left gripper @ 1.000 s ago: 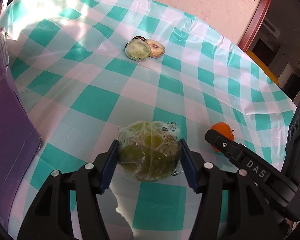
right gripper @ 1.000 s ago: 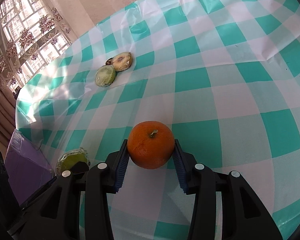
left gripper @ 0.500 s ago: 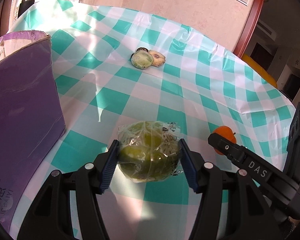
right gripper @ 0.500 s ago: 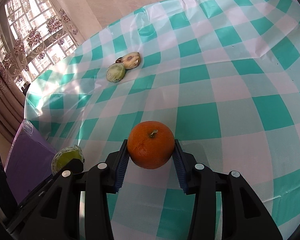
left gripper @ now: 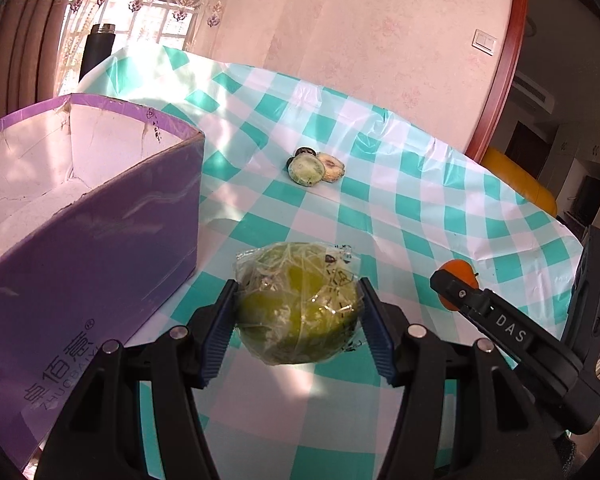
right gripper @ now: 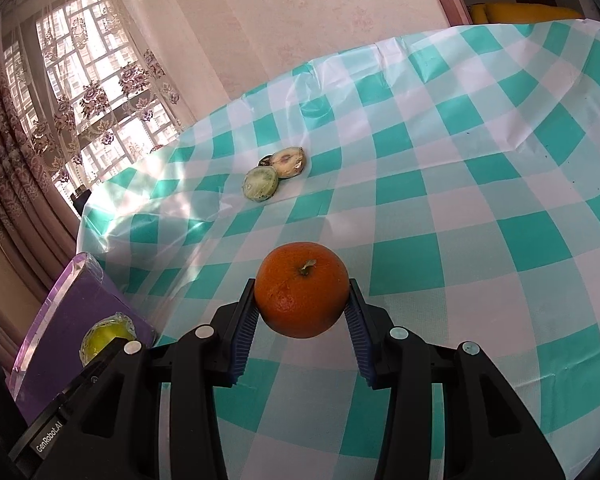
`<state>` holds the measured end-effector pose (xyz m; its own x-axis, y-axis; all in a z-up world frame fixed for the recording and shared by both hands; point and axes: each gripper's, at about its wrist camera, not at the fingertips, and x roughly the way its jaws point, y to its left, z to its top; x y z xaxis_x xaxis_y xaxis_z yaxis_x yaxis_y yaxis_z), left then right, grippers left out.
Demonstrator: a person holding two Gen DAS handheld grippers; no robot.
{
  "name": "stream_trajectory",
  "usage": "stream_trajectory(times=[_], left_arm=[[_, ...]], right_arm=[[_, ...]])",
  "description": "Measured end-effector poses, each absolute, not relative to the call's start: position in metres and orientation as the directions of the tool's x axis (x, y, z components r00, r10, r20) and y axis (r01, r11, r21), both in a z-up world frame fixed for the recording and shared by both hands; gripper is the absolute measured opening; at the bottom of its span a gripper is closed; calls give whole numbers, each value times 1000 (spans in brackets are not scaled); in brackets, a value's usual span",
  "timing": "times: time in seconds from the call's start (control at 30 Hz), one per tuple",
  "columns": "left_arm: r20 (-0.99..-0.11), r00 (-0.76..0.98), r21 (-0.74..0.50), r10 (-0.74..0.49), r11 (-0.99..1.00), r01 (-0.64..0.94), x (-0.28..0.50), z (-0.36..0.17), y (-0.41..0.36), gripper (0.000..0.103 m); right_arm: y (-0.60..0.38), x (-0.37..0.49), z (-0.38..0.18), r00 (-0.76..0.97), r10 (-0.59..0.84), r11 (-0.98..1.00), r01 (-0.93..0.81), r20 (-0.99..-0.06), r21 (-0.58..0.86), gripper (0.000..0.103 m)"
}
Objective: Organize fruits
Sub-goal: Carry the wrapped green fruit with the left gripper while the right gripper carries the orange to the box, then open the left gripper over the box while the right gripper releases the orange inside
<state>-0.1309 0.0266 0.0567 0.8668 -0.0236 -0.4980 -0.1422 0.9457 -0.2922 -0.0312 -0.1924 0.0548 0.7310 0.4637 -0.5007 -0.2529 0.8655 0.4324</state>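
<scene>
My left gripper (left gripper: 298, 320) is shut on a green fruit wrapped in clear plastic (left gripper: 296, 304), held above the checked tablecloth beside the purple box (left gripper: 84, 248). An orange (right gripper: 303, 289) sits clamped between the blue pads of my right gripper (right gripper: 302, 320), also lifted off the cloth. In the left wrist view the orange (left gripper: 456, 270) peeks out behind the right gripper's black finger at the right. In the right wrist view the wrapped green fruit (right gripper: 106, 338) shows at lower left, in front of the purple box (right gripper: 72, 320).
Two wrapped fruit halves and a small dark piece (left gripper: 315, 167) lie together at the far middle of the table (left gripper: 420, 208). The purple box is open on top with a white inside. A dark bottle (left gripper: 96, 50) stands by the window. A yellow chair (left gripper: 516, 180) sits beyond the table's right edge.
Both grippers have risen and tilted up with their fruits still held. The left one has swung toward the purple box, whose open top has come into view.
</scene>
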Motion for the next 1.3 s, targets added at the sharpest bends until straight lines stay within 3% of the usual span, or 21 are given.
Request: stream_trajectory(times=[0.37, 0.9, 1.3], left_arm=[[-345, 935, -208, 83, 964, -163, -192, 120, 44, 59], [-387, 887, -191, 251, 920, -343, -247, 144, 125, 59], [-518, 766, -156, 380, 839, -522, -274, 122, 191, 59]], right_arm=[[-161, -54, 75, 710, 522, 843, -345, -472, 413, 43], [-67, -102, 112, 628, 631, 766, -596, -456, 238, 43], [25, -124, 136, 536, 687, 660, -743, -490, 111, 43]])
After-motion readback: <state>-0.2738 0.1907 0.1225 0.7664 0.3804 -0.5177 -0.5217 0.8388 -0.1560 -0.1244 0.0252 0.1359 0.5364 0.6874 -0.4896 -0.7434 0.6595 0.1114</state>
